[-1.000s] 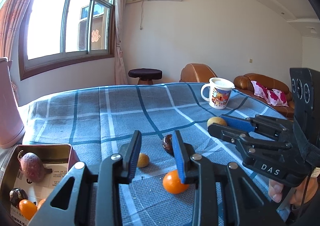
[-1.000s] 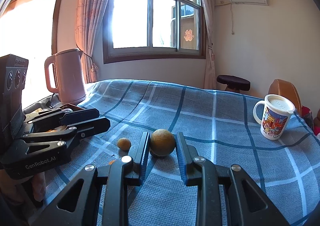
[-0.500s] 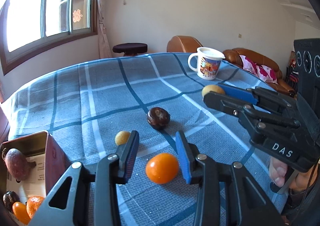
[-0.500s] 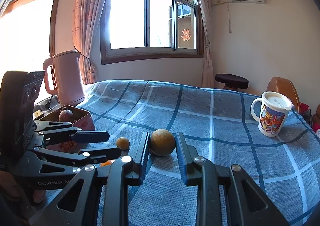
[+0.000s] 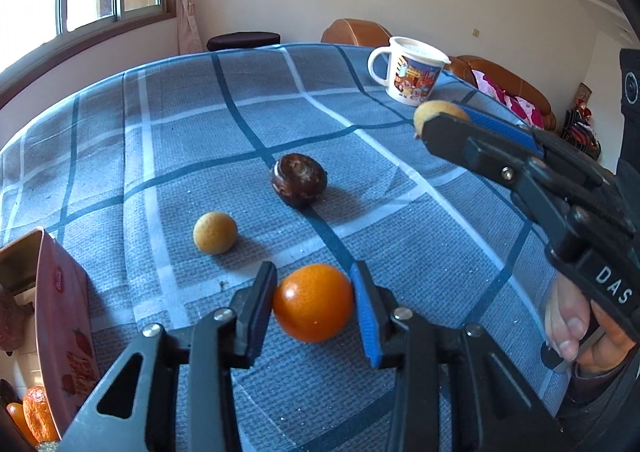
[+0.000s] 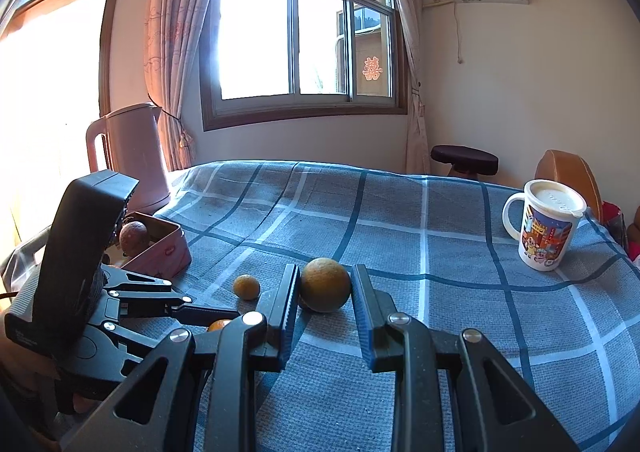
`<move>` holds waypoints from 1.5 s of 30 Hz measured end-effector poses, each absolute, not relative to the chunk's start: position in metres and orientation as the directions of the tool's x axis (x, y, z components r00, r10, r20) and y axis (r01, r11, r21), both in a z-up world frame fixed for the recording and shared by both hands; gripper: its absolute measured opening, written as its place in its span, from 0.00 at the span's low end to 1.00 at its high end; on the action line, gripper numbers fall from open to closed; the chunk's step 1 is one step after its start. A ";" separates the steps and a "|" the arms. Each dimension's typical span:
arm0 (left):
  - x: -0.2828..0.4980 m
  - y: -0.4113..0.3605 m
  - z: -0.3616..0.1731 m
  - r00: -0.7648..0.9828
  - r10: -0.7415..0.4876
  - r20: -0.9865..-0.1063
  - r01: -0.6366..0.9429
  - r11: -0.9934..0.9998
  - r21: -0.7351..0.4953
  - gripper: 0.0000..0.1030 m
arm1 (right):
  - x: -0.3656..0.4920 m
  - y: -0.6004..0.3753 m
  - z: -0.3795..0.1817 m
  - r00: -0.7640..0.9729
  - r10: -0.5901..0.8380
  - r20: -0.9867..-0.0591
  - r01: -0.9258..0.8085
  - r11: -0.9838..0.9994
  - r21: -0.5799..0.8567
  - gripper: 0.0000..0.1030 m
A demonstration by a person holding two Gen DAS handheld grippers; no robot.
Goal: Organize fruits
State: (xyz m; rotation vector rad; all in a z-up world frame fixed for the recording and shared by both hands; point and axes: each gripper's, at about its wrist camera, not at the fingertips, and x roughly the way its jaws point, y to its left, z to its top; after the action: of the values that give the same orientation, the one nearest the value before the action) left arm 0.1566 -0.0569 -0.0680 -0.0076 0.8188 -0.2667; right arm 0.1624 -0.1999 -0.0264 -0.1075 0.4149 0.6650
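Observation:
An orange fruit lies on the blue checked tablecloth. My left gripper points down at it, its jaws closing, with both pads against the fruit's sides. From the right wrist view the left gripper sits low at the left, and a sliver of the orange fruit shows under it. My right gripper is shut on a round yellow-brown fruit. That fruit also shows at the right gripper's tip. A small yellow fruit and a dark brown fruit lie loose.
A red tin box stands at the left edge with orange fruits inside; a purple fruit sits in it too. A picture mug stands at the far right. A pink kettle is behind the box.
My left gripper tipped downward and moved in over the orange fruit. Its jaws widened, then came in on the fruit. The right gripper and its fruit stayed still.

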 end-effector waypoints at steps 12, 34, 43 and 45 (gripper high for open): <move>0.115 -0.021 -0.042 0.797 -0.165 -0.581 0.139 0.986 -0.089 0.39 | 0.152 -0.181 -0.027 0.675 0.615 -0.409 -0.659 0.751 0.041 0.27; 0.055 0.072 -0.020 0.868 0.027 -0.497 -0.078 0.993 -0.083 0.39 | 0.111 -0.092 -0.021 0.546 0.719 -0.431 -0.798 0.602 -0.006 0.27; 0.044 0.095 -0.024 0.862 0.078 -0.500 -0.137 0.987 -0.083 0.39 | 0.096 -0.058 -0.017 0.494 0.749 -0.442 -0.842 0.539 -0.027 0.27; 0.042 0.099 -0.025 0.860 0.085 -0.503 -0.147 0.986 -0.085 0.39 | 0.092 -0.051 -0.017 0.484 0.753 -0.447 -0.850 0.526 -0.035 0.27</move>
State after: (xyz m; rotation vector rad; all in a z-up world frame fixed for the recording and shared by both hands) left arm 0.0423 0.0991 -0.0254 -0.1218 0.5214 0.1220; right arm 0.0918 -0.0507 -0.0169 -0.2664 0.4052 0.9899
